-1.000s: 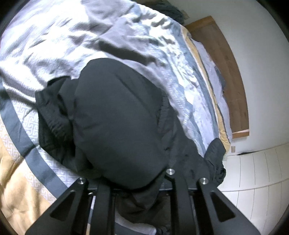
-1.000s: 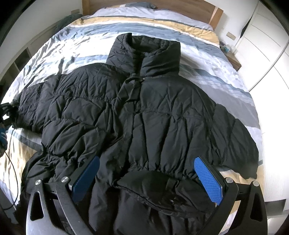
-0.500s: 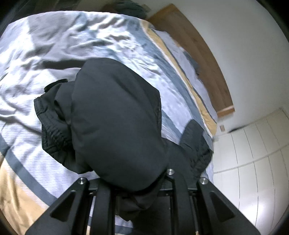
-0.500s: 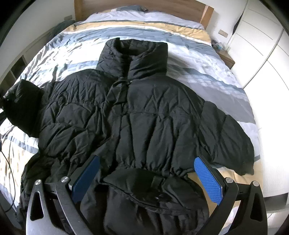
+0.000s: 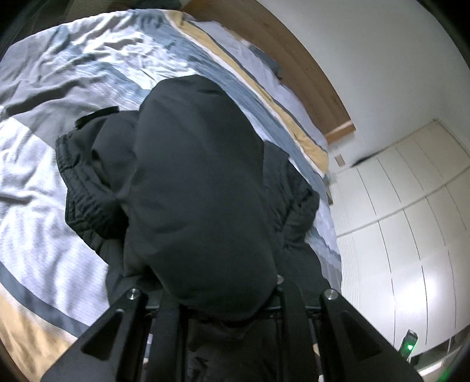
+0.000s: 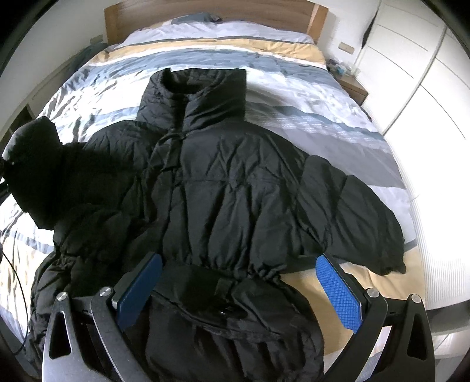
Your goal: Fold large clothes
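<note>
Right wrist view, nearest: right gripper (image 6: 238, 291) with its blue pads (image 6: 337, 293) spread wide, holding nothing, poised above the hem of the black puffer jacket (image 6: 229, 188). The jacket lies front-up on the striped bed (image 6: 293, 97), collar toward the wooden headboard (image 6: 211, 11). Its right-side sleeve (image 6: 361, 217) lies flat, cuff near the mattress edge.

Left wrist view: left gripper (image 5: 223, 308) is clamped on the other sleeve (image 5: 199, 188). The padded bulk bulges up between the black arms and hides the tips. The elastic cuff (image 5: 79, 191) droops beside it. From the right view the same sleeve (image 6: 29, 164) appears raised off the bedding at the far left.

Handling judgement: light for its size, soft, springy; the slick shell probably slides and re-inflates after pressing. Thin edges should grip best, such as the cuff, hem band or collar; a pinch mid-panel likely takes only the outer layer.

Far: white wardrobe doors (image 5: 411, 220), small bedside table (image 6: 352, 88).
</note>
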`<state>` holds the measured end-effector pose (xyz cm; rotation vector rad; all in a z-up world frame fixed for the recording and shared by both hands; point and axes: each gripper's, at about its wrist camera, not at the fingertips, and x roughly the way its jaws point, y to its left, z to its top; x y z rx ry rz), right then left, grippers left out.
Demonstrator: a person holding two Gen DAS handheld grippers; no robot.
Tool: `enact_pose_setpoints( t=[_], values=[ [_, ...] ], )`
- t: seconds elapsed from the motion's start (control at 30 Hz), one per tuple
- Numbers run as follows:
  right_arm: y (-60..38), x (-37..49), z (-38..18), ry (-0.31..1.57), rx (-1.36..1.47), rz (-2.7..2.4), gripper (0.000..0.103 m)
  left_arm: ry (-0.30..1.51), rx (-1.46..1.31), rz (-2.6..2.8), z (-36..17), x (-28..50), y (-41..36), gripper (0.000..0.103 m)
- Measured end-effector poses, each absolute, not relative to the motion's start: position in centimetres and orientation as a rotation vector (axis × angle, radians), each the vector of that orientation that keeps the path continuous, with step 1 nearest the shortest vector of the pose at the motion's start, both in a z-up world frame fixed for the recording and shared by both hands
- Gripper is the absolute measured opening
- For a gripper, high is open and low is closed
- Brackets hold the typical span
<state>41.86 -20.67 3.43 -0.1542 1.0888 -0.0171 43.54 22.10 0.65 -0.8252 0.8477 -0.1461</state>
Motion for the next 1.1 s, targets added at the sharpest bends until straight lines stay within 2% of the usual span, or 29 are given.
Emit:
enact_pose_setpoints(
  t=[0.4, 0.93, 1.1],
  values=[
    [-25.3, 40.1, 3.5, 1.084, -0.100, -0.078, 0.102, 0.936, -0.601, -0.272, 2.5, 44.0, 11.1, 0.016],
    [-29.1, 37.6, 2.7, 1.098, -0.051, -0.133, 0.102, 1.087, -0.197, -0.271, -1.4, 41.8, -2.5, 0.016],
    [-29.7, 37.2, 2.9, 1.092, -0.047, -0.138, 0.102, 1.109, -0.128, -0.291, -2.2, 40.1, -4.7, 0.020]
  ],
)
